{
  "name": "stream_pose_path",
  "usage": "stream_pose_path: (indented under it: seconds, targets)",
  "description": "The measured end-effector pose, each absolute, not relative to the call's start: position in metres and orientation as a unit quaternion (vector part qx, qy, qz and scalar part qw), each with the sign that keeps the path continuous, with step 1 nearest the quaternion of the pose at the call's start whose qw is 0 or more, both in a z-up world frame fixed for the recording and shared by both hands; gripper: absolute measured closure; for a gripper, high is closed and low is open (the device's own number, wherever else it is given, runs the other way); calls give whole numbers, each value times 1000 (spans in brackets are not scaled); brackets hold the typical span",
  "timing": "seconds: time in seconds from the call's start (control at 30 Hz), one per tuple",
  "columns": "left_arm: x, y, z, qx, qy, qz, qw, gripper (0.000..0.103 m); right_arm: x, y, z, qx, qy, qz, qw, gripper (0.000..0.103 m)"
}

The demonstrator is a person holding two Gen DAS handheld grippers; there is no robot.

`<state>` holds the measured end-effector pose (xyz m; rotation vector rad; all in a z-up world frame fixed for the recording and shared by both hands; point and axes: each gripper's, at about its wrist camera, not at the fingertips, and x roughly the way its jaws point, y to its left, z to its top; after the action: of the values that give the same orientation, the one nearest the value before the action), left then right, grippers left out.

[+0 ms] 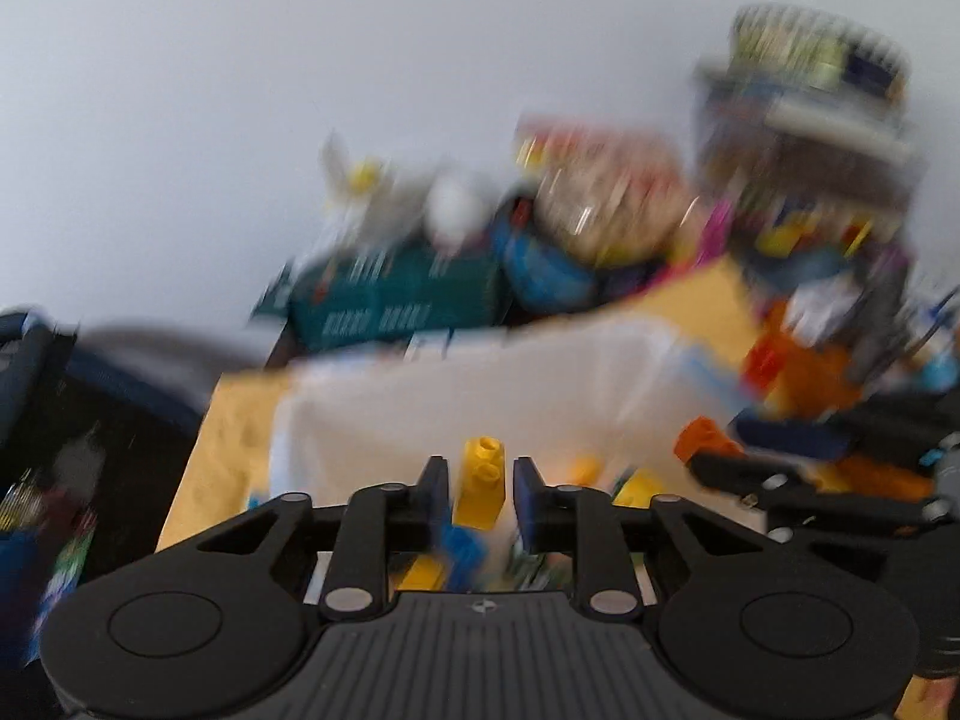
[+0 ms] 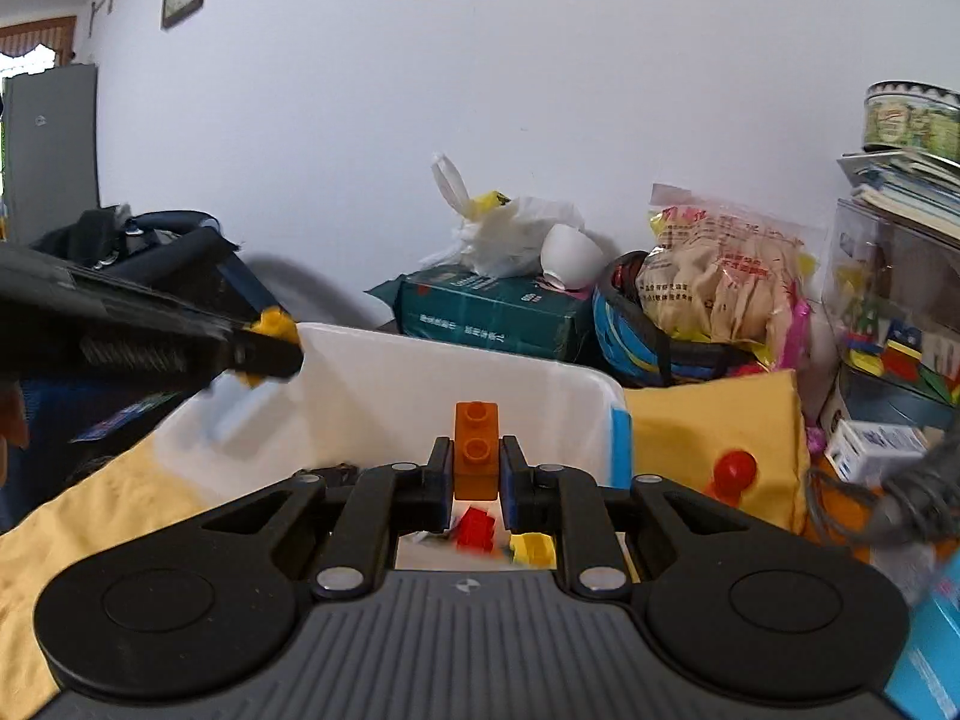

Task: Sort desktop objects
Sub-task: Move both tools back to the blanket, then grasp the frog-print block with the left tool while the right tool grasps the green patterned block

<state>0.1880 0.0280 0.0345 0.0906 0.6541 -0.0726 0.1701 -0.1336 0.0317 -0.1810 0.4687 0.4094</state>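
My left gripper point(image 1: 480, 492) holds a yellow brick point(image 1: 480, 483) between its fingers above a white plastic bin point(image 1: 456, 396); the view is blurred by motion. It also shows in the right wrist view point(image 2: 264, 348) at the bin's left rim with the yellow brick point(image 2: 273, 321). My right gripper point(image 2: 476, 468) is shut on an orange brick point(image 2: 476, 450) over the white bin point(image 2: 420, 384). Red point(image 2: 476, 528) and yellow point(image 2: 531, 549) bricks lie inside the bin below. The right gripper with its orange brick point(image 1: 702, 441) shows in the left wrist view.
A yellow cloth point(image 2: 714, 420) covers the table around the bin. Behind stand a teal box point(image 2: 492, 312), a white bag point(image 2: 504, 228), a snack bag point(image 2: 720, 276), a blue helmet point(image 2: 624, 336) and a clear box of toys point(image 2: 894, 312). A dark bag point(image 2: 150, 252) sits left.
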Motion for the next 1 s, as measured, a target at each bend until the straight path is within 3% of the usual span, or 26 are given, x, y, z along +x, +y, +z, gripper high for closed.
stream_pose_path:
  seconds: [0.03,0.07,0.17,0.2,0.3,0.5,0.83,0.93,0.97,1.0]
  targets:
    - [178,29,32,40,315,-38,948,76,171,-131,26,-92,237,198,947,70]
    - [165,31,32,33,301,-52,952,73,166,-133,23,-85,241,200,946,71]
    - [115,47,25,-1,284,-80,956,48,131,-150,20,-64,223,205,951,70]
    - [99,54,20,-25,291,-89,952,44,121,-155,18,-56,226,210,949,70]
    - [58,69,-12,-74,336,-98,934,45,97,-163,-4,-38,271,233,933,70]
    - [-13,69,-57,-36,414,-85,906,45,45,-150,-70,-73,381,279,879,69]
    - [-36,59,-85,30,441,-95,892,45,43,-135,-72,-75,383,293,873,63]
    - [-31,57,-97,36,450,-105,886,55,46,-126,-76,-78,385,302,868,62]
    - [-29,57,-100,33,456,-112,882,67,45,-124,-77,-81,386,306,866,63]
    - [-29,57,-102,37,457,-114,881,67,43,-121,-77,-85,386,310,865,62]
